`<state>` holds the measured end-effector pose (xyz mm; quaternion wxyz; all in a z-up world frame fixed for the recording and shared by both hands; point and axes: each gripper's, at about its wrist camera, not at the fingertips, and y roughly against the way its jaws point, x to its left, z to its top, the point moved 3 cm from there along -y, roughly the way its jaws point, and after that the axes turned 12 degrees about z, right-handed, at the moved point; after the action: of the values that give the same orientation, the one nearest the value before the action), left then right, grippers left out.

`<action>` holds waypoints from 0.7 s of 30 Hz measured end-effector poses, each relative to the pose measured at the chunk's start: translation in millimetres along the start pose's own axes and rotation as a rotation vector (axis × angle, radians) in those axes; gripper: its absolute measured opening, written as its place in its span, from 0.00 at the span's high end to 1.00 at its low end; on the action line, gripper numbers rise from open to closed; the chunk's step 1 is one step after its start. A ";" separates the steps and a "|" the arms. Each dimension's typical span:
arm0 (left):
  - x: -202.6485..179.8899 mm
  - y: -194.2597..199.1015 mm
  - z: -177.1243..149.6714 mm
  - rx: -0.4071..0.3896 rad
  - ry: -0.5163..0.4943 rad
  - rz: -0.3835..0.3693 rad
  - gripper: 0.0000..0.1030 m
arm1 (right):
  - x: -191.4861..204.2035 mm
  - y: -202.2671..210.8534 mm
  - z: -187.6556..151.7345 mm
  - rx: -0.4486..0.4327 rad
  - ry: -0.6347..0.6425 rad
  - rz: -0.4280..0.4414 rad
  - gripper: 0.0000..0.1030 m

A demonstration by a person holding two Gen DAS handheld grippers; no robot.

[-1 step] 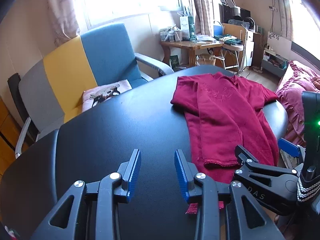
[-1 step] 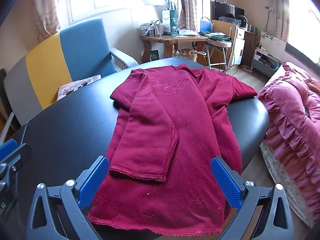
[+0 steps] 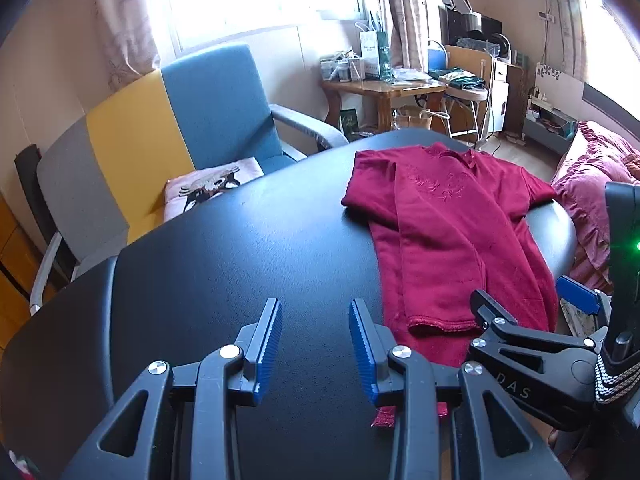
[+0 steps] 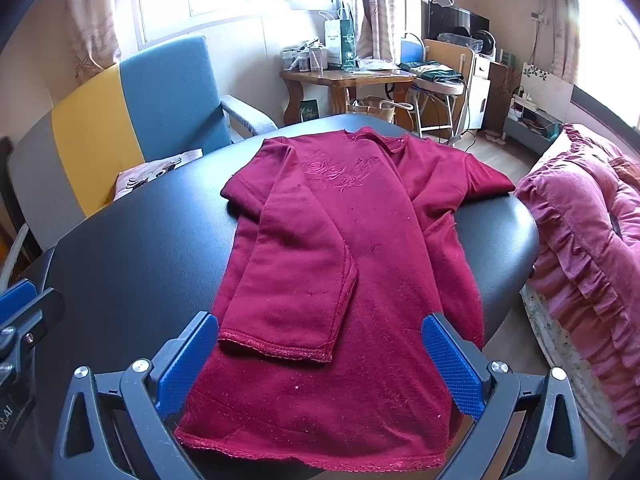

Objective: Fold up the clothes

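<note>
A dark red sweater is lying flat along the right side of the black counter, one sleeve folded over its front. The right gripper is hovering spread wide over its hem. The left gripper is hanging partly spread above bare counter, just beside the hem's left corner.

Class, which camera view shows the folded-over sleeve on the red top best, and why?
The right wrist view: the folded sleeve lies centred, cuff and edges clear, on the red top. The left wrist view shows it obliquely at the right, partly hidden by the right gripper.
</note>
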<state>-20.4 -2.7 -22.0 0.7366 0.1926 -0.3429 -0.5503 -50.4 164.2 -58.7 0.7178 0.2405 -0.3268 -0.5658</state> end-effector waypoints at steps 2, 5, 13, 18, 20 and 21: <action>-3.0 -0.9 -3.3 0.000 -0.001 0.000 0.66 | -8.7 -7.2 5.5 -0.009 -0.006 0.011 0.00; -7.9 -17.2 -16.9 0.056 -0.019 -0.018 0.66 | -21.8 -18.1 13.7 -0.022 -0.014 0.026 0.00; -7.1 -74.6 -75.6 0.219 -0.075 -0.012 0.65 | -56.7 -46.9 35.6 -0.057 -0.036 0.068 0.00; 19.6 -100.0 -108.4 0.278 -0.045 0.028 0.65 | -87.4 -82.6 62.4 -0.050 -0.087 0.092 0.00; 34.9 -106.1 -120.2 0.289 -0.013 0.042 0.62 | -99.4 -106.0 75.0 -0.030 -0.122 0.085 0.00; 42.9 -107.3 -123.8 0.289 -0.003 0.065 0.62 | -103.4 -117.2 79.5 -0.018 -0.138 0.082 0.00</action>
<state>2.4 -89.1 -165.9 0.7179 0.2847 -0.4259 -0.4713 -201.1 237.8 -109.5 0.7183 0.1807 -0.3800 -0.5540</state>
